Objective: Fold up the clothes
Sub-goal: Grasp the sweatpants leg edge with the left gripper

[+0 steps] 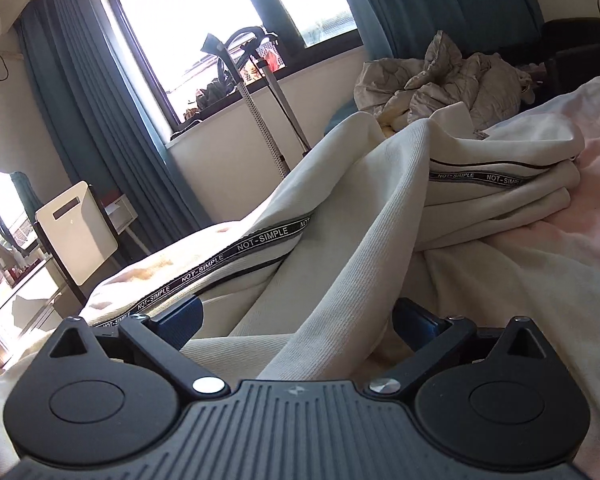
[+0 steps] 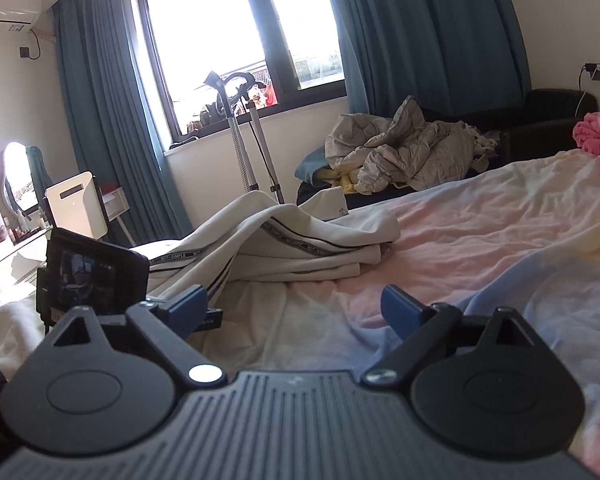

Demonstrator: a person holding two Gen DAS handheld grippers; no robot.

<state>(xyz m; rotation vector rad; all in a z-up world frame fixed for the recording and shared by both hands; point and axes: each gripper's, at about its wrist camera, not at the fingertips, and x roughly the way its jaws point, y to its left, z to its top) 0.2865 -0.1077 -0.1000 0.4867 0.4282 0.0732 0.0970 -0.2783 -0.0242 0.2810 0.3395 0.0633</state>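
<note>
Left gripper [image 1: 296,320] has its blue fingers [image 1: 188,314] spread wide with a fold of the cream garment [image 1: 340,240] running up between them, but they aren't pinching it. Right gripper [image 2: 296,308] is wide open too and holds nothing, hanging just over the pink bed sheet [image 2: 480,240].

Everything else relative to the bed: the cream garment with the black NOT-SIMPLE tape [image 1: 260,242] lies on the bed's window side, its far end stacked in flat layers [image 1: 500,192]. Past the bed's far edge there's a crumpled grey quilt [image 2: 404,152]. Beyond that edge, by the window [image 2: 236,36], stands a garment steamer pole [image 2: 242,148].
</note>
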